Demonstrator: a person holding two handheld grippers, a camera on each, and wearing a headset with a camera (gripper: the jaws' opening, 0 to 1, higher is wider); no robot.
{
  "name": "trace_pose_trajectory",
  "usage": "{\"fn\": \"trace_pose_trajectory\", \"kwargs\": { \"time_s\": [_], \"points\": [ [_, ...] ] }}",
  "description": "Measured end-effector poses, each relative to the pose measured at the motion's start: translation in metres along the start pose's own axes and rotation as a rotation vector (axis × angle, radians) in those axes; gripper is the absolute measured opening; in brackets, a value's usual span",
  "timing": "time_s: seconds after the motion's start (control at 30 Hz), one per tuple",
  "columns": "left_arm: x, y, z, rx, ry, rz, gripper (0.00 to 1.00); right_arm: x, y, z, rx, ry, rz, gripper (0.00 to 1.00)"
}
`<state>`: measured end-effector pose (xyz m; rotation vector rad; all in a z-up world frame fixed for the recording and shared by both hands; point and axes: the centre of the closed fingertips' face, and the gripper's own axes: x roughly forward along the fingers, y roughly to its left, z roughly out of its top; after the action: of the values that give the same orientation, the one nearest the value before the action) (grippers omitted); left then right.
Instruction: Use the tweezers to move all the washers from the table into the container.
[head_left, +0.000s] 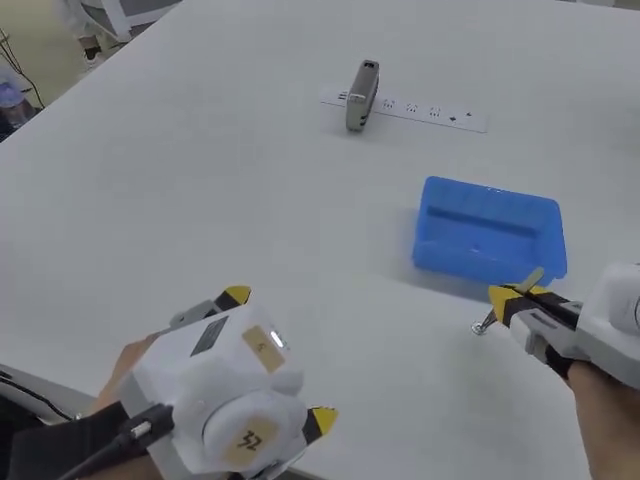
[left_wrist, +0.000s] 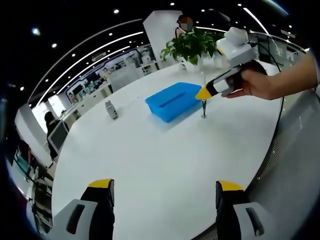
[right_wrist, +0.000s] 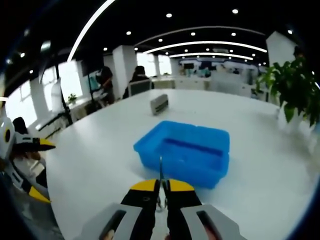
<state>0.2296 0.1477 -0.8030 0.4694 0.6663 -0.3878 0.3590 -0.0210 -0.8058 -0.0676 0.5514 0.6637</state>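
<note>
Between the yellow-tipped jaws of the right tongs the tweezers are being held, the jaws pressing together on them with the thin metal point sticking out ahead toward the blue container. From the head view, the right tongs are hanging just in front of the container's near wall, and the tweezers are slanting down to the white surface beside it. A small dark speck is lying at their tip, too small to tell what it is. Whether the tip is touching the surface cannot be told. From the left gripper view, a hand is gripping the right tongs, the tweezers are pointing straight down at the surface, and the container is sitting just beside them. The left tongs are standing with their jaws wide apart and nothing between them. From the head view they are hovering well apart from the container, near the surface's close edge. Farther off, a white power strip is lying flat and a grey metal object is standing upright against it. A potted plant is showing beyond the far edge.
</note>
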Motion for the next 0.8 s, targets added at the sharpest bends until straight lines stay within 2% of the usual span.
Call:
{"fn": "trace_pose_trajectory", "kwargs": {
  "time_s": [0.1,0.23,0.37,0.57,0.8],
  "points": [
    [0.000,0.000,0.000,0.003,0.001,-0.002,0.85,-0.002,-0.001,-0.003,-0.043,0.010,-0.010,0.03],
    [0.000,-0.001,0.000,0.007,0.001,-0.003,0.85,-0.003,0.001,-0.009,-0.049,0.018,-0.003,0.03],
    [0.001,-0.001,0.000,0.011,0.002,-0.003,0.85,-0.001,-0.001,-0.014,-0.094,0.034,-0.013,0.03],
    [0.001,0.000,0.000,0.012,0.002,-0.001,0.84,0.001,-0.012,-0.017,-0.039,0.058,-0.008,0.02],
    [0.000,0.001,-0.001,0.018,0.006,0.006,0.84,0.002,-0.006,-0.013,-0.041,0.099,0.004,0.02]
  ]
}}
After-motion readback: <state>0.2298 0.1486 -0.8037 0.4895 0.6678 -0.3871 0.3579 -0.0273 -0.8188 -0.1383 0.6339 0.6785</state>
